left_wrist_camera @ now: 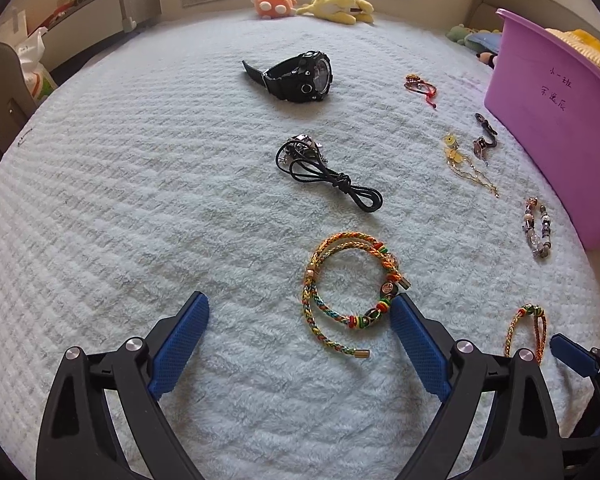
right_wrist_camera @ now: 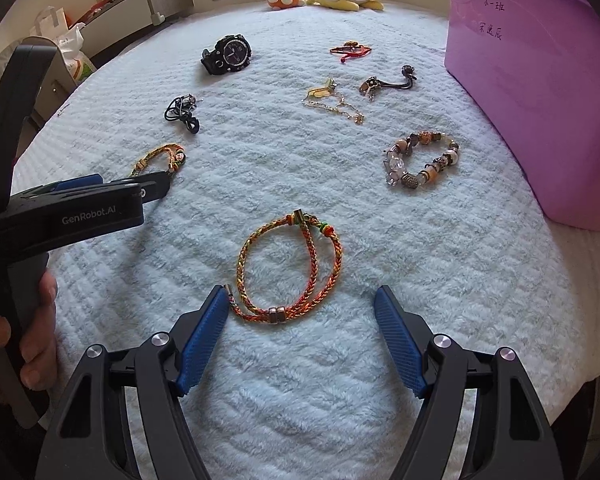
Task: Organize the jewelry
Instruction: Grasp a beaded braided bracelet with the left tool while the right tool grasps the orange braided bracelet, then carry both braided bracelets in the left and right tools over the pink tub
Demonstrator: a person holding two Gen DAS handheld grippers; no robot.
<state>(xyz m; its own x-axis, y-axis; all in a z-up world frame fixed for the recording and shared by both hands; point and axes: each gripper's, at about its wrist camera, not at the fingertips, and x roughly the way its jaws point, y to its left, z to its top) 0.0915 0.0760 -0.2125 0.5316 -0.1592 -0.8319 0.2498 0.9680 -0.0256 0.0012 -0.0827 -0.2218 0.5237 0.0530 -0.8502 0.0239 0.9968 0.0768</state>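
Ahead of your right gripper (right_wrist_camera: 300, 300), jaws wide, the braided bracelet (right_wrist_camera: 290, 270) lies on the bed (right_wrist_camera: 440, 280), clear blanket rightward. Your left gripper (left_wrist_camera: 300, 308) gapes beside the beaded braid (left_wrist_camera: 352, 292).
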